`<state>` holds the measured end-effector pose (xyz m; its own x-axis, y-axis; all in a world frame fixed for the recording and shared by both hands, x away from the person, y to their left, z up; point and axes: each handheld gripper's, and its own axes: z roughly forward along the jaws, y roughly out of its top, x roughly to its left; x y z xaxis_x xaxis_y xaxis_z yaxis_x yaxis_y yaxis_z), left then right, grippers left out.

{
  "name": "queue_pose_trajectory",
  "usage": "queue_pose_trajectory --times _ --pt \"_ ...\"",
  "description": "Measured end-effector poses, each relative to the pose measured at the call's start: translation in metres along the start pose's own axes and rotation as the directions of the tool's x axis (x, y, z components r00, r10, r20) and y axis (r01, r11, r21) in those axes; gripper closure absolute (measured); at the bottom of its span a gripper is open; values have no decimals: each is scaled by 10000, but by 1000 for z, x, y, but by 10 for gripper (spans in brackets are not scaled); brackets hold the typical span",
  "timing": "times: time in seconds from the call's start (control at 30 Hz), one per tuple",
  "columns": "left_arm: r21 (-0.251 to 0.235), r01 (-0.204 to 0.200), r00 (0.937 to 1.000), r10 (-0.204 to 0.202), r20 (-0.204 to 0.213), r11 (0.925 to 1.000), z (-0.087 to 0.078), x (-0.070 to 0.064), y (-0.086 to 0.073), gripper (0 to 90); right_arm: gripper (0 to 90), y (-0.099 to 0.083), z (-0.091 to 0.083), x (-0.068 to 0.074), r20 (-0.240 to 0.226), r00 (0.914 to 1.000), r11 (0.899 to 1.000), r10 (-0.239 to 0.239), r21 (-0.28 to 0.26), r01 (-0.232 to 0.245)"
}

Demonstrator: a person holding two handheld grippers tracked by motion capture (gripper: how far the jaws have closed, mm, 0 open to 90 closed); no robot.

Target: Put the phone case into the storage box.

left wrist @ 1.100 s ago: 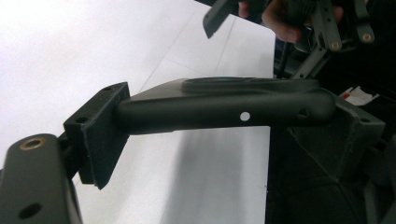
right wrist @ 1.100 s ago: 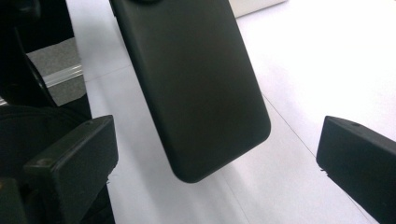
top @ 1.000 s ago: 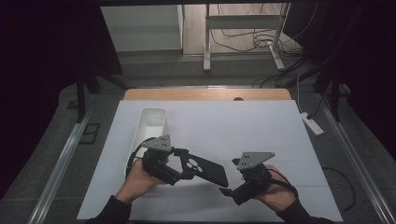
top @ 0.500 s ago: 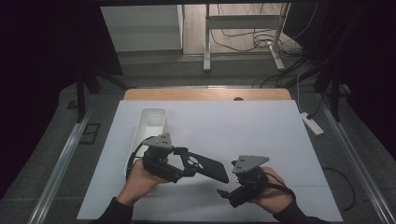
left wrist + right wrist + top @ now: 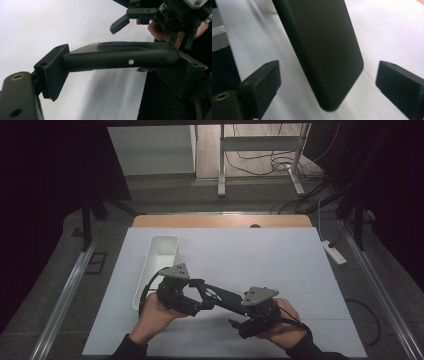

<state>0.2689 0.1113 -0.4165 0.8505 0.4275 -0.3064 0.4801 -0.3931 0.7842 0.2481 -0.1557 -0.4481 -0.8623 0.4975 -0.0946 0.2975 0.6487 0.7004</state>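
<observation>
Left gripper (image 5: 212,296) is clamped on one end of a flat black plastic slab with rounded corners (image 5: 226,296), which it holds above the white surface (image 5: 260,255) near the near edge, a little left of the middle. In the left gripper view the slab (image 5: 120,57) lies edge-on across the frame, one pad pressed to its left end; the far pad sits behind it and is hard to make out. Right gripper (image 5: 239,324) sits just right of it, its jaws spread wide on either side of the slab's free end; in the right gripper view the slab's rounded corner (image 5: 324,55) hangs between the two pads, with a clear gap on each side, touching neither. In the high view the right gripper's grey plate covers the slab's right end, and both forearms are cut off by the bottom of the frame. A long white plastic tray (image 5: 159,262) lies along the surface's left edge, its near end hidden behind the left gripper. The far half and the right side of the surface lie open, out to the wooden strip (image 5: 220,221) at the far edge.
</observation>
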Motion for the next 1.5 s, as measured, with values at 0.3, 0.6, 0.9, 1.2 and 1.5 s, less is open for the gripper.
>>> queue_pose_trajectory --times 0.3,0.6,0.9,1.2,1.5 --pt "92 121 9999 -122 102 9999 6 -5 4 155 297 2 4 3 643 9967 9987 -504 -15 506" --pt "106 104 9996 -107 268 9999 10 -7 7 153 447 2 7 8 1222 9861 9935 -1129 17 1135" --pt "102 271 9994 -273 210 9996 11 -7 10 147 598 1 7 14 1490 9711 9823 -1864 98 1870" --pt "95 643 9977 -645 188 9979 11 -4 13 131 775 1 4 18 2008 9488 9683 -2439 -42 2499" --pt "308 732 9972 -736 127 9968 15 -3 14 28 871 2 3 21 2290 9382 9636 -2597 -18 2672"
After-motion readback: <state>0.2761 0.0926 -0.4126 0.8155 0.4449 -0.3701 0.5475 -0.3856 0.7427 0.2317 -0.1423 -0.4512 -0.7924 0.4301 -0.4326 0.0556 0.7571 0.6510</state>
